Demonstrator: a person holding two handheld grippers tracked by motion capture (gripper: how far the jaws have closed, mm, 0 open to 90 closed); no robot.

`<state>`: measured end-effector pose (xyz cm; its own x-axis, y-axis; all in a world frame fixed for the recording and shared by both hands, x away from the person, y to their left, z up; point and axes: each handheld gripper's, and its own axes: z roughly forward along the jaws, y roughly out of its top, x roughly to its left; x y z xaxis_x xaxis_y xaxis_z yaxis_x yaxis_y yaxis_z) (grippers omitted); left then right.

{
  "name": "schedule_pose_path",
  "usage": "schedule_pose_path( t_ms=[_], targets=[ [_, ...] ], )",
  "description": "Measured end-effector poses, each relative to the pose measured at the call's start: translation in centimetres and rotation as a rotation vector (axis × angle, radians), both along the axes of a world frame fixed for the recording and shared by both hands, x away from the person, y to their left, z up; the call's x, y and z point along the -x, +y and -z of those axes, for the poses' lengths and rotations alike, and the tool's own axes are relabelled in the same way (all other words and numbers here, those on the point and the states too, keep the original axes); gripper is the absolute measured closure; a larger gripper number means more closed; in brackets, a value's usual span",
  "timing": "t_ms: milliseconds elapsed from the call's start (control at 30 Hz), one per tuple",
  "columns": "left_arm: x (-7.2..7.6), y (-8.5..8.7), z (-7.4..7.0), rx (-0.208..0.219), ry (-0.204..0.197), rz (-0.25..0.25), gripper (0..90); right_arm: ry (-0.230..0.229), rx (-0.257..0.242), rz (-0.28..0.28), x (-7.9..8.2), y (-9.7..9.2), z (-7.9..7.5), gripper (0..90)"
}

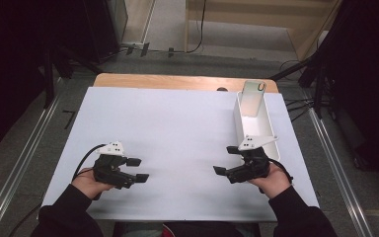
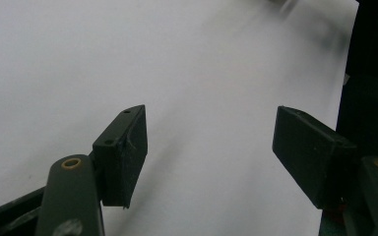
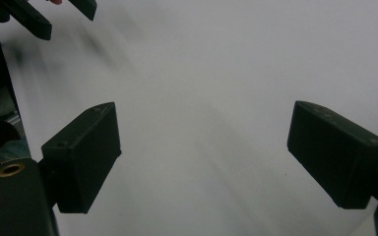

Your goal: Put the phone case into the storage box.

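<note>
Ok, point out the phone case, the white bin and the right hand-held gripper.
phone case [image 1: 252,98]: high view, on its pale back, leaning in the bin's far end.
white bin [image 1: 238,124]: high view, on its left wall.
right hand-held gripper [image 1: 226,160]: high view, midway between its open fingertips.

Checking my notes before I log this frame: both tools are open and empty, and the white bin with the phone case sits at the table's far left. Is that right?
Not quite: the white bin with the phone case sits at the table's far right, behind the right tool, as the high view shows. Both that tool and the left tool are open and empty.
</note>
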<state>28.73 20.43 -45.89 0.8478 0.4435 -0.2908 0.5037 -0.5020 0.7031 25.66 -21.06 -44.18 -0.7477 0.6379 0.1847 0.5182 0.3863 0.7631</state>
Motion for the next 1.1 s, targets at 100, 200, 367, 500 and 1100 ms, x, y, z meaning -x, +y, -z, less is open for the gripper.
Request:
schedule_pose_path(
  t_ms=[100, 200, 367, 500, 1100],
  targets=[
    [0.0, 0.0, 0.0, 0.003, -0.002, -0.001, 29.0, 0.002, 0.01, -0.005, 0.4, -0.1, 0.2, 11.6],
    [0.1, 0.0, 0.0, 0.004, -0.004, 0.0, 29.0, 0.004, 0.015, -0.012, 0.7, -0.2, 0.5, 11.6],
    [0.1, -0.1, 0.0, 0.003, -0.009, 0.002, 28.9, 0.008, 0.026, -0.019, 1.3, -0.5, 0.9, 11.6],
    [0.1, -0.1, -0.1, 0.0, -0.011, 0.002, 29.0, 0.017, 0.024, -0.01, 1.7, -0.6, 1.2, 11.6],
    [0.2, -0.1, -0.1, 0.008, -0.012, 0.009, 29.0, 0.021, 0.04, 0.003, 3.0, -2.1, 2.1, 11.6]
  ],
)
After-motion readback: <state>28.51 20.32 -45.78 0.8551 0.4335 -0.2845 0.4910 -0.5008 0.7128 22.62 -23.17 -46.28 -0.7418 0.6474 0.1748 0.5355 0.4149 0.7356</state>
